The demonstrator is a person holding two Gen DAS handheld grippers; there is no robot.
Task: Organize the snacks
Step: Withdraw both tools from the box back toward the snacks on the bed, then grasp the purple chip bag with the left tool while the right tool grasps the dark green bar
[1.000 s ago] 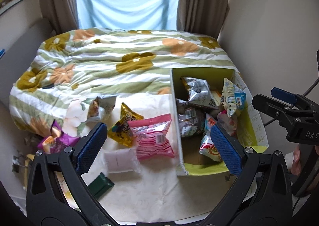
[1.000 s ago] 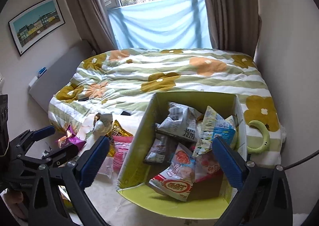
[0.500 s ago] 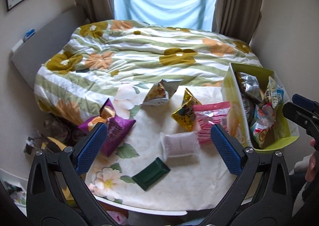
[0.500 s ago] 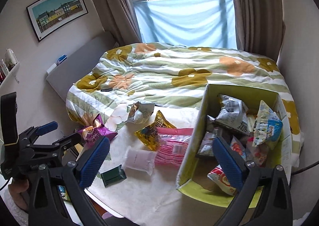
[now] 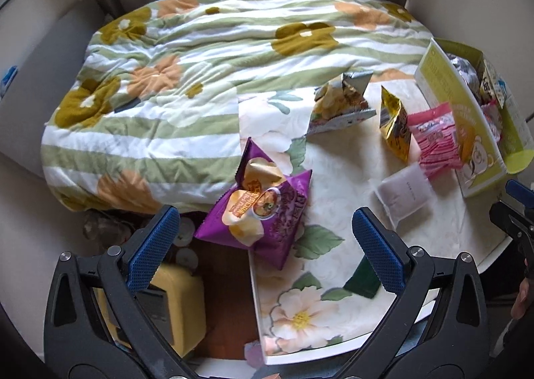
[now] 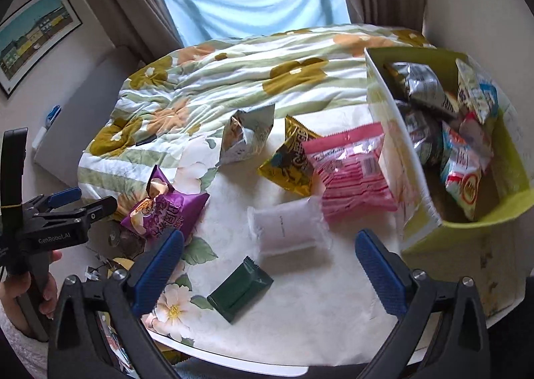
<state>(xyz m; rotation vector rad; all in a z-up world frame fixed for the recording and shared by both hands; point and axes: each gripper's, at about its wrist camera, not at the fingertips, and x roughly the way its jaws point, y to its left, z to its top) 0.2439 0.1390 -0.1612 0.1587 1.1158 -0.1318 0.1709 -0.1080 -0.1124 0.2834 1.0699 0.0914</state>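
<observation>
1. The purple bag lies at the desk corner, overhanging (half off).
2. Both jaws are spread, empty.
3. If nudged by the left gripper, it may be knocked to the floor.

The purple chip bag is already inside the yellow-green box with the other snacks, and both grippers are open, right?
Not quite. The purple chip bag is not in the yellow-green box; it lies on the table's left edge, as the left wrist view shows. Both the left gripper and right gripper are open.
</observation>
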